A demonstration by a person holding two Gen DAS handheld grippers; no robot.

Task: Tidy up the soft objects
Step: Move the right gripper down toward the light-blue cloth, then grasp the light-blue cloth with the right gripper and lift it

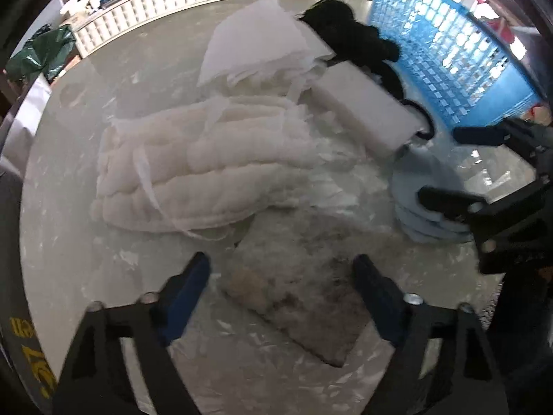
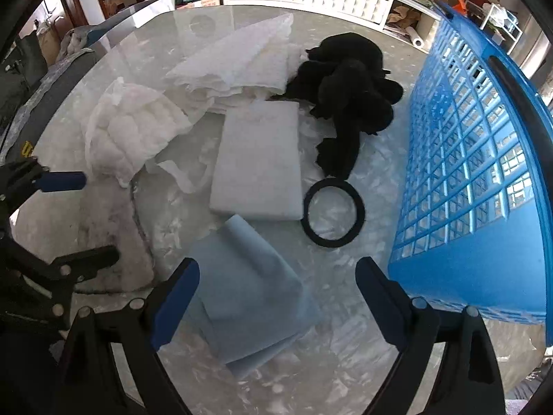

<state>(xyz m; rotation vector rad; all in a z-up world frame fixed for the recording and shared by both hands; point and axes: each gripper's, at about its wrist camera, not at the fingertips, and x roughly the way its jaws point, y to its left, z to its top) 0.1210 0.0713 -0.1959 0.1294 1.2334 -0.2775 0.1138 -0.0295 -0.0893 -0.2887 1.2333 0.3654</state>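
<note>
Soft items lie on a glossy marble table [image 1: 69, 242]. A grey fuzzy pad [image 1: 300, 276] sits between the spread fingers of my left gripper [image 1: 281, 271], which is open and hovers over it without pressing. A folded light blue cloth [image 2: 249, 297] lies under my open right gripper [image 2: 278, 269], its pads clear of the cloth. Beyond lie a white foam block [image 2: 259, 159], a white quilted pad [image 2: 128, 131], a thin white sheet [image 2: 242, 58], a black fabric bundle [image 2: 349, 97] and a black ring [image 2: 333, 212].
A blue lattice basket [image 2: 484, 173] stands on the table's right side, close to the right gripper. White drawer units [image 1: 155, 7] and clutter line the room behind the table. The two grippers are side by side, each visible in the other's view.
</note>
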